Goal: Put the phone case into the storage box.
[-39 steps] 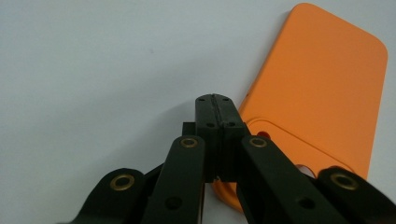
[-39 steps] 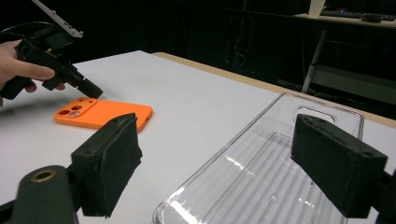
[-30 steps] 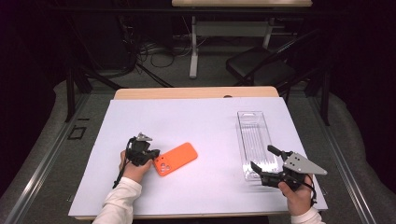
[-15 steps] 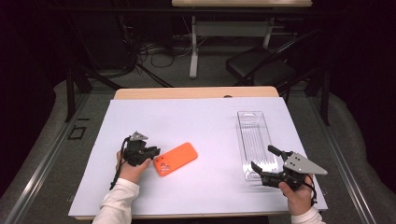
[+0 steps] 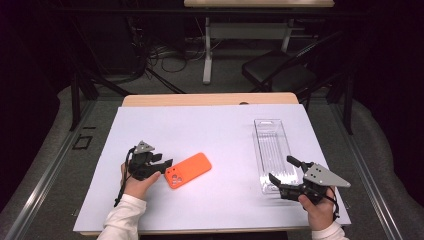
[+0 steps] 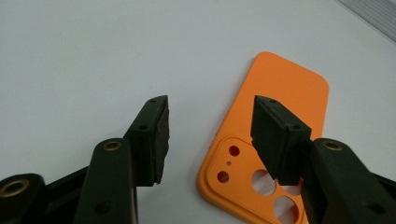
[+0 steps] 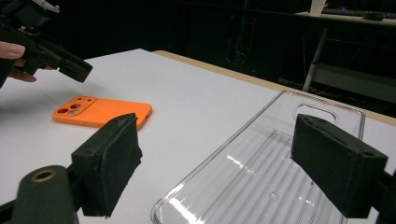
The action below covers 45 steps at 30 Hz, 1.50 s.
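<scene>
We count one orange phone case (image 5: 188,170), lying flat, camera cutouts up, left of centre on the white table sheet (image 5: 215,135). One clear plastic tray (image 5: 272,150) sits on the right. Two grippers: our left gripper (image 5: 166,163) has its jaws spread, just off the case's cutout end, not touching. Right gripper (image 5: 283,170) is also spread wide, at the tray's near end.

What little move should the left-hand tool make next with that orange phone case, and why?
Probably a short push forward and down, then a squeeze. The left tool is open, and the camera-hole end of the orange phone case lies flat on the white table cover partly between its jaws, not yet gripped. The right tool waits open at the near end of the clear plastic tray.
</scene>
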Tool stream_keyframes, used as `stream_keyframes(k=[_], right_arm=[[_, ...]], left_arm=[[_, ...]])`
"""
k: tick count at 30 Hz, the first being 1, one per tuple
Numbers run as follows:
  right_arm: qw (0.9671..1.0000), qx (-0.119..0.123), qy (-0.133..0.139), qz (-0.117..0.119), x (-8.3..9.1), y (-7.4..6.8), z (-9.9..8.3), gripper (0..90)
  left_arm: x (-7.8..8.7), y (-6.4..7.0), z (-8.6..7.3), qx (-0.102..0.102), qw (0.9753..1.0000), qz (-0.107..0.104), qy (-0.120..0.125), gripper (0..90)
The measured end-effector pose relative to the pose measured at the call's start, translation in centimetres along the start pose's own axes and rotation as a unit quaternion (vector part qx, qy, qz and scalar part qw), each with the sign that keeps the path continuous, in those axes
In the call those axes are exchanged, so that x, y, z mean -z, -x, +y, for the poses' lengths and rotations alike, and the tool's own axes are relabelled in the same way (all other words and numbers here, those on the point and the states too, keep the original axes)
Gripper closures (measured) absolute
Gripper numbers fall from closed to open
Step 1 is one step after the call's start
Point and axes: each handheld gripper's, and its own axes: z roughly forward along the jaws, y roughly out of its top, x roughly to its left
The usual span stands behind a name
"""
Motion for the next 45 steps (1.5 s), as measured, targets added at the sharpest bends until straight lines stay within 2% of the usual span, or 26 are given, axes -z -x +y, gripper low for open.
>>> stream_keyframes(k=[1, 5, 10, 13, 16, 23, 27, 29, 31, 34, 40, 43, 45], right_arm=[[1.0000, 0.000, 0.000, 0.000, 0.0, 0.0, 0.0, 14.6], [1.0000, -0.001, -0.002, -0.001, 0.0, 0.0, 0.0, 14.6], [1.0000, -0.001, -0.002, 0.000, 0.0, 0.1, -0.1, 14.6], [1.0000, -0.001, -0.003, 0.000, 0.0, 0.1, -0.1, 14.7], [1.0000, 0.000, -0.003, 0.000, 0.0, 0.1, -0.1, 14.6], [1.0000, -0.002, -0.001, 0.001, 0.0, 0.1, -0.1, 14.6], [1.0000, -0.002, -0.001, 0.001, 0.0, 0.1, -0.1, 14.6], [1.0000, -0.002, -0.001, 0.002, 0.0, 0.1, -0.1, 14.6], [1.0000, -0.003, -0.002, 0.002, 0.0, 0.1, -0.1, 14.6], [1.0000, -0.003, -0.002, 0.001, 0.0, 0.1, -0.1, 14.7], [1.0000, -0.004, -0.003, 0.002, 0.0, 0.1, -0.2, 14.7], [1.0000, -0.003, -0.002, 0.002, -0.1, 0.1, -0.2, 14.6], [1.0000, -0.001, -0.004, 0.002, -0.1, 0.1, -0.1, 14.7]], left_arm=[[0.0, 0.0, 0.0, -0.001, 0.9999, -0.005, 0.010, 47.3], [0.4, -0.1, 0.0, 0.003, 0.9997, -0.010, 0.023, 46.8], [0.6, -0.1, 0.1, 0.010, 0.9992, -0.022, 0.031, 44.0], [0.6, 0.0, 0.2, 0.009, 0.9990, -0.031, 0.031, 40.3], [0.6, 0.2, 0.4, 0.002, 0.9993, -0.028, 0.025, 35.2], [0.3, 0.7, 0.6, -0.006, 0.9996, -0.024, 0.017, 16.2], [0.1, 1.0, 0.6, -0.012, 0.9996, -0.022, 0.015, 13.7], [-0.1, 1.1, 0.6, -0.014, 0.9993, -0.029, 0.017, 9.1], [-0.3, 1.2, 0.6, -0.020, 0.9992, -0.032, 0.013, 8.1], [-0.5, 1.4, 0.5, -0.028, 0.9991, -0.029, 0.015, 0.7], [-0.8, 1.6, 0.5, -0.017, 0.9989, -0.040, 0.018, 0.4], [-0.8, 1.7, 0.6, -0.022, 0.9986, -0.046, 0.011, 0.5], [-0.9, 1.8, 0.7, -0.033, 0.9984, -0.045, 0.002, 0.4]])
